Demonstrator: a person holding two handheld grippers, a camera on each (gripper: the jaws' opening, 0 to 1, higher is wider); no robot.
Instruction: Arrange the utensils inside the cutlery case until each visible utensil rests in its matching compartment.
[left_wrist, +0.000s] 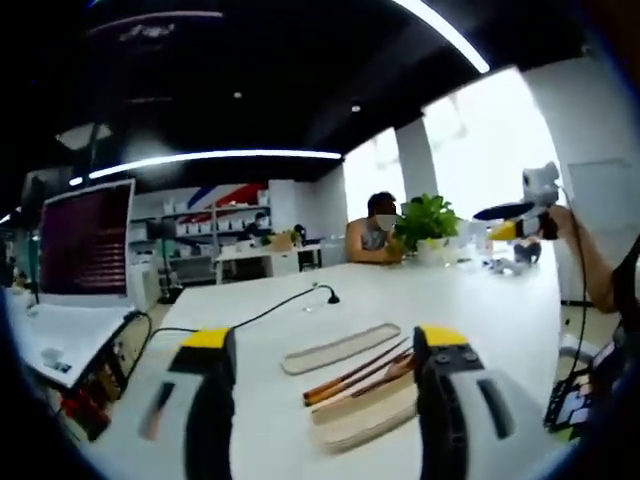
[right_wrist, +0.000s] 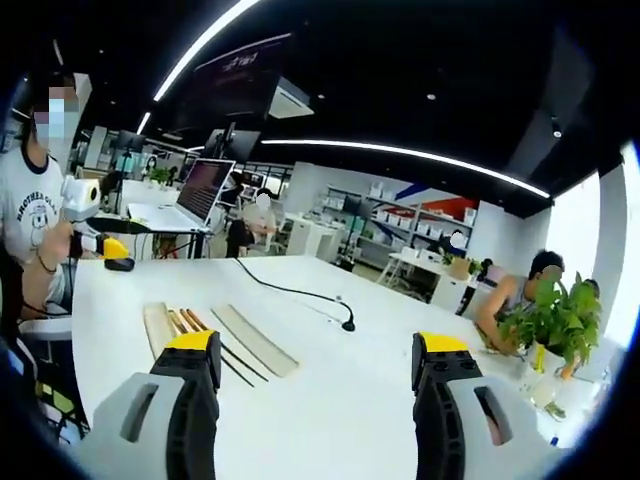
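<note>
Both hand-held grippers, left (left_wrist: 322, 400) and right (right_wrist: 316, 400), jaws apart, empty. Risk: chopsticks (left_wrist: 355, 372) lie askew over cutlery case (left_wrist: 365, 412) (lid (left_wrist: 340, 348) beside); a nudge could roll them onto the tabletop (left_wrist: 480, 310).

A white counter (left_wrist: 330, 300) carries an open cutlery case (left_wrist: 365, 412) with chopsticks (left_wrist: 355, 375) lying on it. Its separate lid (left_wrist: 340, 348) lies just beside. A black cable (left_wrist: 265, 312) trails across the surface.

Open right gripper (right_wrist: 315, 375) above white table (right_wrist: 330, 400) — cutlery case (right_wrist: 158, 330), lid (right_wrist: 254, 340) alongside.

White table (left_wrist: 500, 310), beige case (left_wrist: 365, 415), brown chopsticks (left_wrist: 355, 375), yellow-tipped tool (left_wrist: 325, 345)
</note>
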